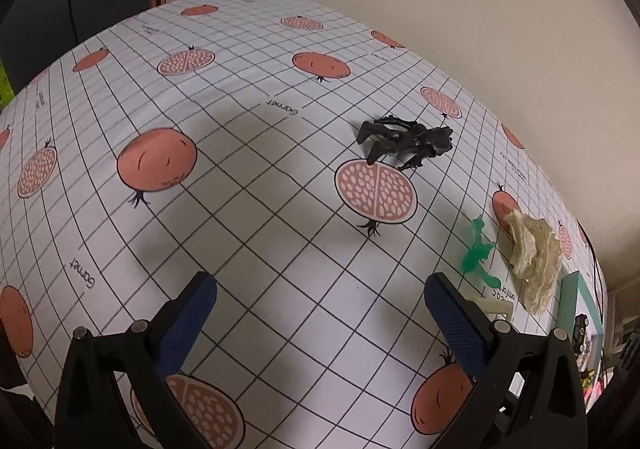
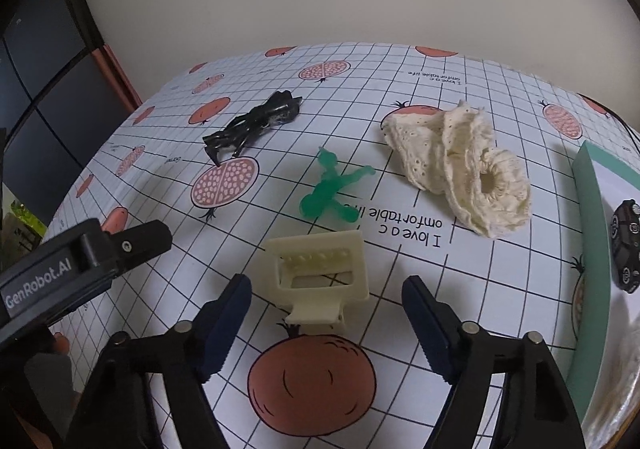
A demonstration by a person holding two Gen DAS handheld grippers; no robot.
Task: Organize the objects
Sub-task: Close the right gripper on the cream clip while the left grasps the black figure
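A cream hair claw clip (image 2: 320, 273) lies on the pomegranate-print tablecloth (image 2: 400, 89), just ahead of my open right gripper (image 2: 326, 313); nothing sits between its fingers. Beyond the clip lie a green plastic figure (image 2: 332, 193), a black toy figure (image 2: 256, 125) and a crumpled cream lace cloth (image 2: 460, 165). In the left wrist view my left gripper (image 1: 320, 309) is open and empty above the cloth-covered table, with the black figure (image 1: 408, 143) farther ahead, the green figure (image 1: 478, 253) and lace cloth (image 1: 534, 261) to the right, and the clip's end (image 1: 496, 305) behind the right finger.
A mint-green box (image 2: 592, 249) holding a small dark toy car (image 2: 626, 245) stands at the table's right edge. The left gripper's body (image 2: 80, 261) reaches in at the left of the right wrist view. A beige wall backs the table; dark furniture stands at left.
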